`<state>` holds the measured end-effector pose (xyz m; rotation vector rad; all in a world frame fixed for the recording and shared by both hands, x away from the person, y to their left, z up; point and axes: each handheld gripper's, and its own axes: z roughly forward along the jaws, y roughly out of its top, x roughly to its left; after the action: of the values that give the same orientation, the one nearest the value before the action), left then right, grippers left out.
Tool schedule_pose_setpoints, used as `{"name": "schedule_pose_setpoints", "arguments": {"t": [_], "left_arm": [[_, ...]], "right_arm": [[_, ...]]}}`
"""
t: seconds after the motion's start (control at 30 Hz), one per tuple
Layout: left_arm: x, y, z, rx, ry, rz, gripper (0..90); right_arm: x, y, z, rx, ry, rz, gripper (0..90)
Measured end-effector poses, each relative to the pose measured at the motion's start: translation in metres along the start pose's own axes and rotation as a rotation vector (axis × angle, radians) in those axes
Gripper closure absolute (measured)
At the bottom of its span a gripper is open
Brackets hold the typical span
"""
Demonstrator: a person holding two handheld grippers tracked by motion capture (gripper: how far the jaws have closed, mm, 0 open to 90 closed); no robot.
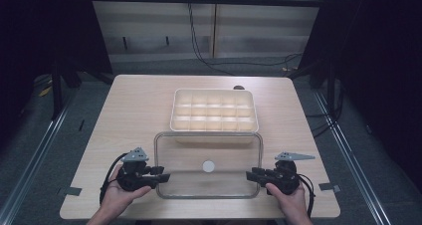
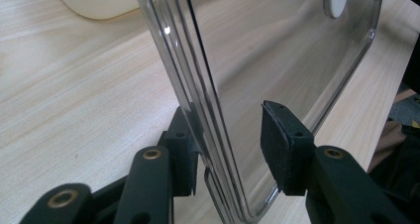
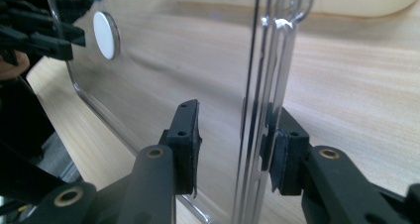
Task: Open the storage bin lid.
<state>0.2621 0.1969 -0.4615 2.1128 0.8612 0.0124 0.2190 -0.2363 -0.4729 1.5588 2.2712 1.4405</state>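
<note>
You are holding 2 grippers, left (image 1: 161, 176) and right (image 1: 252, 174), both open astride opposite edges of the clear lid (image 1: 207, 153), lying just before the tray (image 1: 214, 110).

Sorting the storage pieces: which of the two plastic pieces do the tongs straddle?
The clear flat plastic lid with the white round dot, nearest the person; the cream compartment tray lies beyond, untouched.

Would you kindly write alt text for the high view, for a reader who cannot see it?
A person holds a tool in each hand at either short end of a clear plastic lid lying on a wooden table, the left tool and right tool open around its edges. Behind the lid sits a cream tray divided into compartments.
</note>
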Motion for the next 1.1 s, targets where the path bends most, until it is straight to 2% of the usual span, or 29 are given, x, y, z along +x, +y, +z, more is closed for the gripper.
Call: {"name": "schedule_pose_setpoints", "arguments": {"t": [0.37,0.77,1.1], "left_arm": [[-0.001,-0.006,0.0,0.007,0.019,-0.001,54.3],[-0.001,-0.008,0.003,0.024,0.034,0.017,51.2],[0.004,-0.008,0.009,0.038,0.033,0.001,48.4]], "right_arm": [[0.003,-0.001,0.006,0.026,-0.006,-0.018,60.1],[0.002,-0.002,0.009,0.046,-0.008,-0.001,57.9],[-0.002,-0.003,0.016,0.071,-0.021,0.006,53.7]]}}
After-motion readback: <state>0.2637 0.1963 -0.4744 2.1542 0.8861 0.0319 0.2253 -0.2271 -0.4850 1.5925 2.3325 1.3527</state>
